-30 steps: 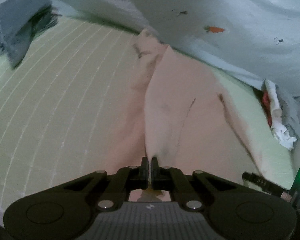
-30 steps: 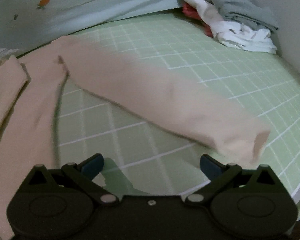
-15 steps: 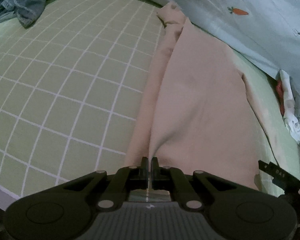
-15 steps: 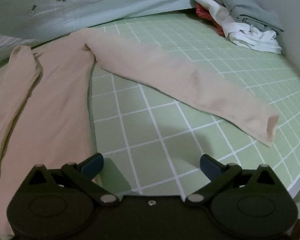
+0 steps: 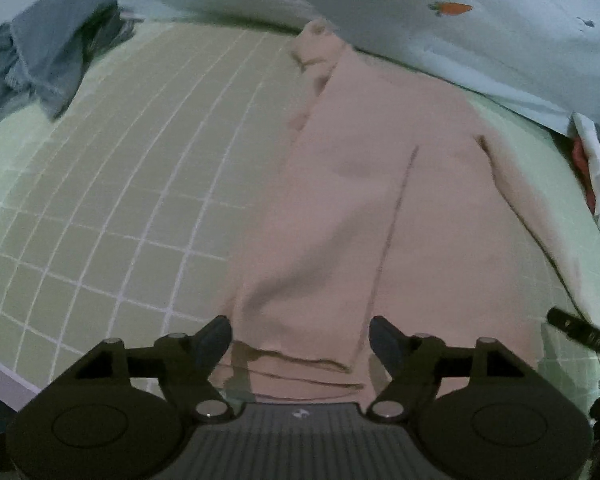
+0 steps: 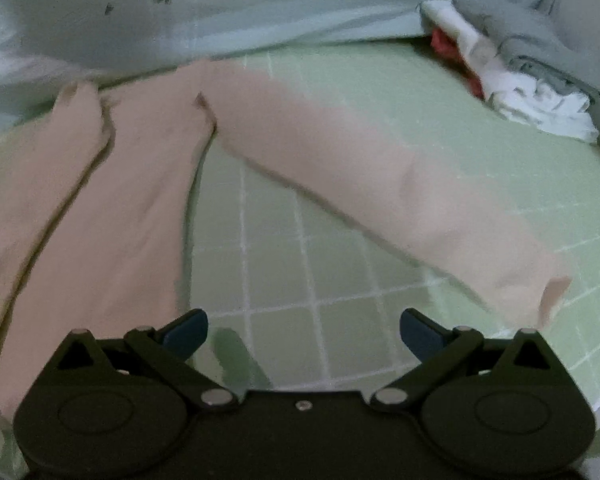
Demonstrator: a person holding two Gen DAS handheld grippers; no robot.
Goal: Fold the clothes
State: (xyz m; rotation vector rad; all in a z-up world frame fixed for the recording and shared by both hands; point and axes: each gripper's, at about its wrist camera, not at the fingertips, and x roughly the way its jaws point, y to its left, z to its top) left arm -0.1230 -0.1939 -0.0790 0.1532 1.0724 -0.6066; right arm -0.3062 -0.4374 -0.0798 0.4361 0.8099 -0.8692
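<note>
hem of pink top (image 5: pixel 300 360) lies between open left hand-held gripper (image 5: pixel 300 344)

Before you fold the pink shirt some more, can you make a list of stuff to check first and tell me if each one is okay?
1. Left gripper open, holding nothing: ok.
2. Right gripper open, holding nothing: ok.
3. Pink shirt lies on the green checked sheet, hem just ahead of the left fingers: ok.
4. Right sleeve folded in: not ok, it stretches out sideways across the sheet.
5. Shirt body smooth: not ok, a long crease runs down it.
6. Other clothes clear of the shirt: ok; the grey garment and the white, grey and red pile lie apart.
</note>
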